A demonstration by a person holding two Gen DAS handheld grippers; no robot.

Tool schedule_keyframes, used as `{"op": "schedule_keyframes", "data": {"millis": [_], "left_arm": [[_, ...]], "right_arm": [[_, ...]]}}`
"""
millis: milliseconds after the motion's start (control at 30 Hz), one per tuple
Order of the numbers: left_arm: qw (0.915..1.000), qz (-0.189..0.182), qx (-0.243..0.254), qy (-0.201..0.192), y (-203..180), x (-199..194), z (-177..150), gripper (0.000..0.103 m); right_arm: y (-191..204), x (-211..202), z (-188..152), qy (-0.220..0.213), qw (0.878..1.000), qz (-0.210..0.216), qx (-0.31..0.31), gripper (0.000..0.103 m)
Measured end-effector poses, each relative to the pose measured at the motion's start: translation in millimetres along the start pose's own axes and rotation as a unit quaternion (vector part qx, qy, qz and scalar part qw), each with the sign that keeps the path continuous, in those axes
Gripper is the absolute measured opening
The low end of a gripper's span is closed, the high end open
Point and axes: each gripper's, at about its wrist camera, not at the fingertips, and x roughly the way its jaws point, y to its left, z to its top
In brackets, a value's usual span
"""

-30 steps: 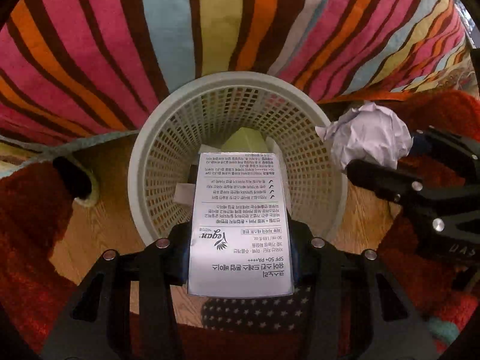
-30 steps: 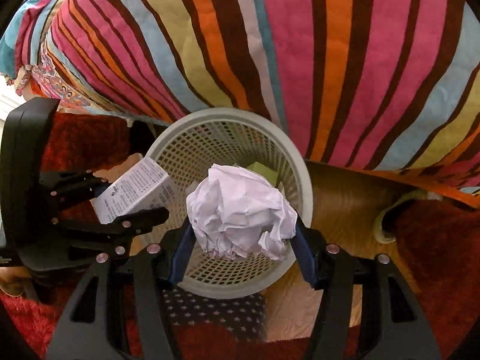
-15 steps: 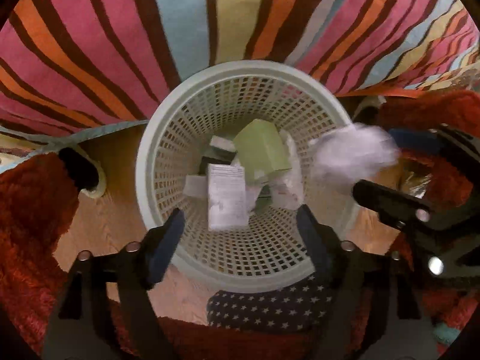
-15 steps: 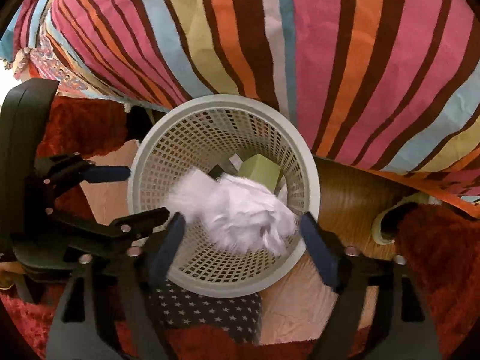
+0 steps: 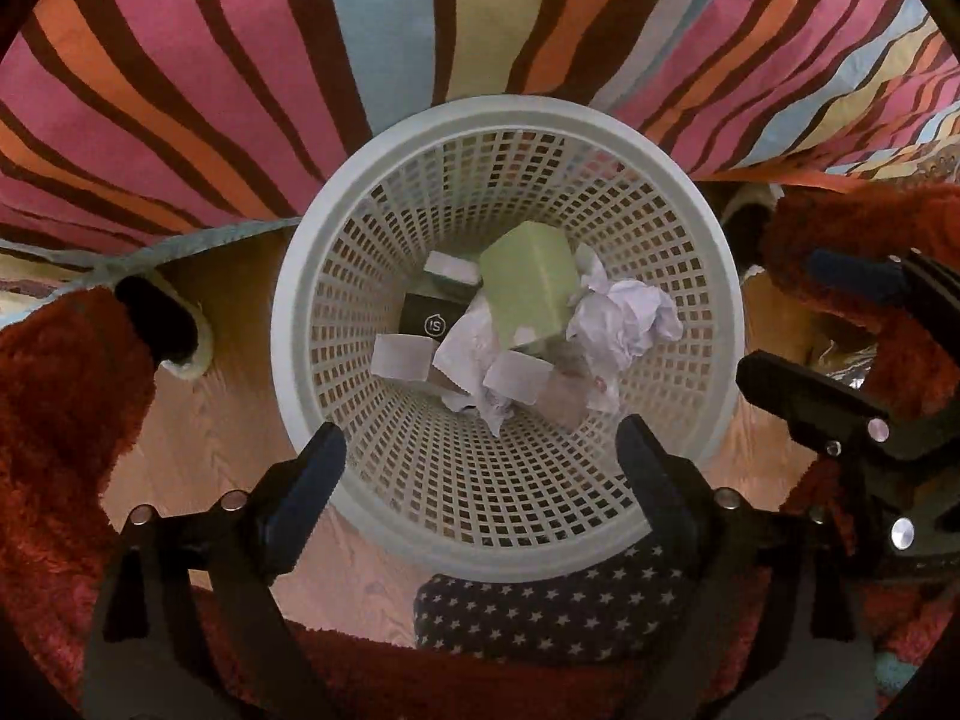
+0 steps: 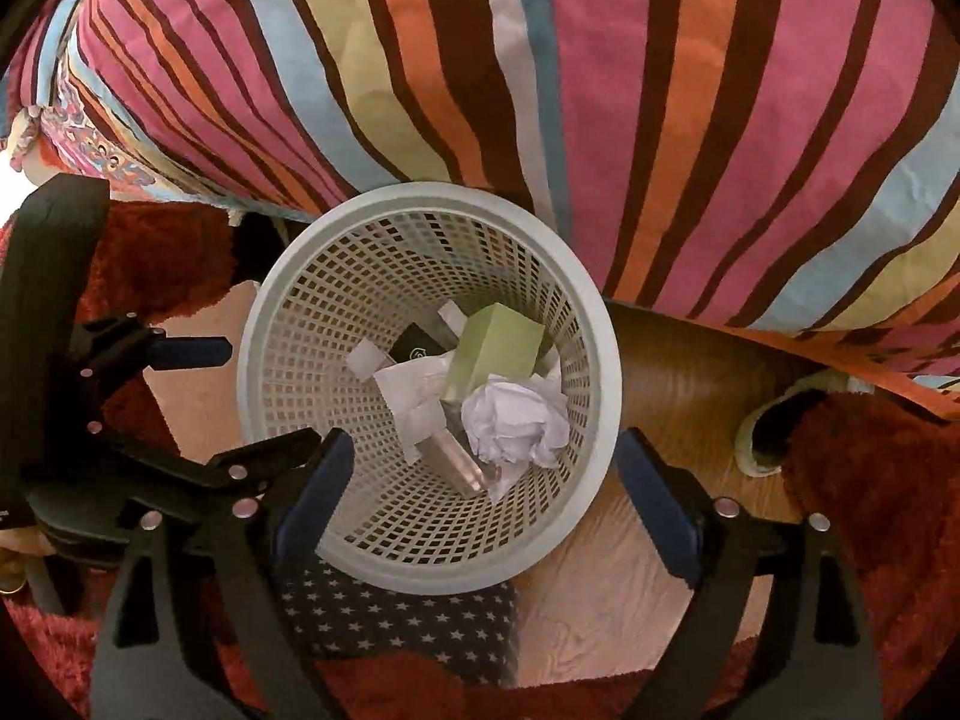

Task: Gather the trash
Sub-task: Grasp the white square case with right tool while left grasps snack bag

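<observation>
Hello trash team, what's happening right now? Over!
Left gripper and right gripper opening, nothing between them. Crumpled paper lying in the basket beside the green box. Nothing in the way.

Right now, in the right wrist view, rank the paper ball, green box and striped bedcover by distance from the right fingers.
1. Paper ball, in basket, directly ahead.
2. Green box, behind the ball.
3. Striped bedcover, beyond the basket.

Left tool point(image 5: 477, 468): black plastic frame, blue finger pads, silver screws. Right tool point(image 6: 480, 468): same build.
</observation>
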Motion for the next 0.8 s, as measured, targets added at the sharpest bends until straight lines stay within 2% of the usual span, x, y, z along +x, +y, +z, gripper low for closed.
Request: {"op": "schedule_keyframes", "data": {"millis": [167, 300, 367, 433, 500, 533, 633, 667, 733, 800], "left_arm": [[0.9996, 0.009, 0.016, -0.020, -3, -19, -3, 0.089], [0.9957, -0.018, 0.073, -0.055, -16, -80, -13, 0.089], [0.9890, -0.035, 0.099, -0.103, -22, -130, -13, 0.089], [0.9778, -0.038, 0.116, -0.170, -26, -177, -5, 0.089], [0.9640, -0.025, 0.115, -0.238, -27, -216, 12, 0.089], [0.9529, -0.014, 0.108, -0.283, -27, -236, 30, 0.089], [0.9346, 0.014, 0.083, -0.346, -25, -259, 78, 0.089], [0.9304, 0.027, 0.065, -0.360, -25, -262, 99, 0.089], [0.9264, 0.030, 0.043, -0.373, -22, -265, 133, 0.089], [0.9259, 0.036, 0.021, -0.376, -21, -260, 168, 0.089]], "right_arm": [[2, -22, -2, -0.021, 1.000, -0.008, -0.004, 0.085], [8, -78, -5, -0.073, 0.997, 0.013, -0.029, 0.085], [5, -122, -1, -0.127, 0.991, 0.011, -0.038, 0.085], [-3, -163, 7, -0.191, 0.981, -0.001, -0.035, 0.085], [-18, -204, 23, -0.266, 0.964, -0.023, -0.010, 0.085], [-27, -219, 33, -0.296, 0.955, -0.027, 0.003, 0.085], [-44, -247, 73, -0.345, 0.937, -0.045, 0.033, 0.085], [-46, -252, 85, -0.353, 0.934, -0.048, 0.037, 0.085], [-50, -262, 112, -0.367, 0.928, -0.047, 0.044, 0.085], [-54, -267, 144, -0.374, 0.924, -0.062, 0.055, 0.085]]}}
